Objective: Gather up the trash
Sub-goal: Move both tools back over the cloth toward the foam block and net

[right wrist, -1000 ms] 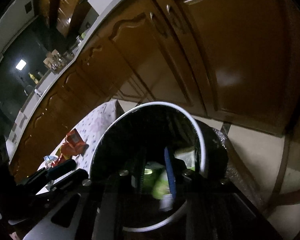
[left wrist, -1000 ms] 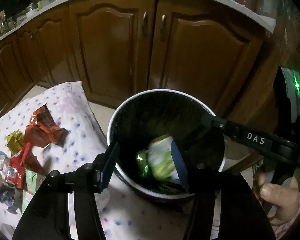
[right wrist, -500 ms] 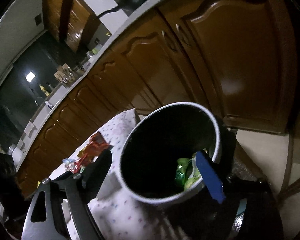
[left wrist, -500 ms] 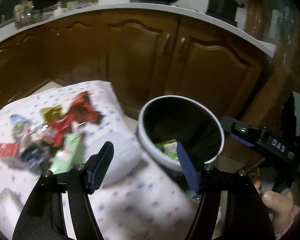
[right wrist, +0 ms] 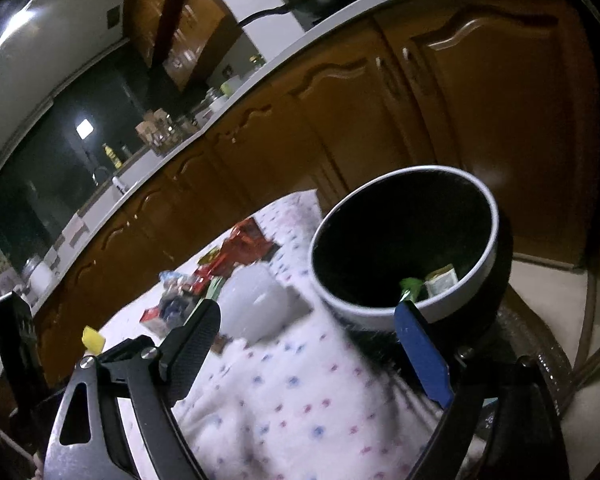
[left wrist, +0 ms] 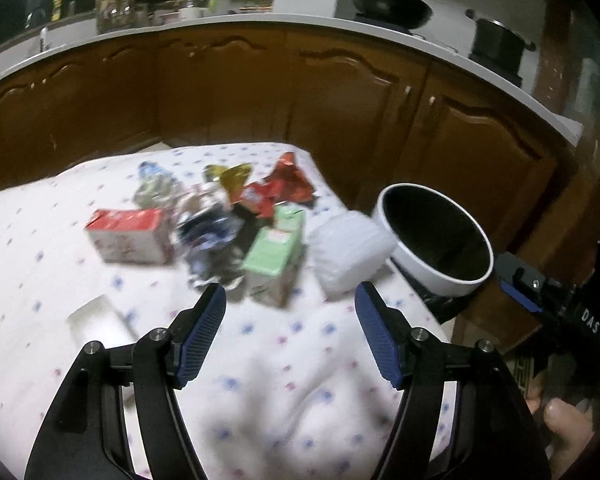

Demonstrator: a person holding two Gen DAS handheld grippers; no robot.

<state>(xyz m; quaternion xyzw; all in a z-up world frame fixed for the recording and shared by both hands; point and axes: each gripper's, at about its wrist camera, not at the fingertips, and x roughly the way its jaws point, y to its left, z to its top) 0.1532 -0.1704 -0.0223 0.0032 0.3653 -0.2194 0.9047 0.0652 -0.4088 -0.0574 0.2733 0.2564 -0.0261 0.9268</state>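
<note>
A pile of trash lies on the dotted white tablecloth: a green carton, a red-topped carton, a red wrapper, a gold wrapper, a crumpled clear cup and a white box. A white-rimmed bin stands off the table's right edge; in the right wrist view the bin holds green packets. My left gripper is open and empty, short of the pile. My right gripper is open and empty beside the bin.
Brown cabinet doors run behind the table under a white counter carrying a black pan and a pot. A yellow block sits far left in the right wrist view.
The green packet dropped into the bin. My left gripper swung left from over the bin to face the pile. My right gripper pulled back out of the bin and opened.
</note>
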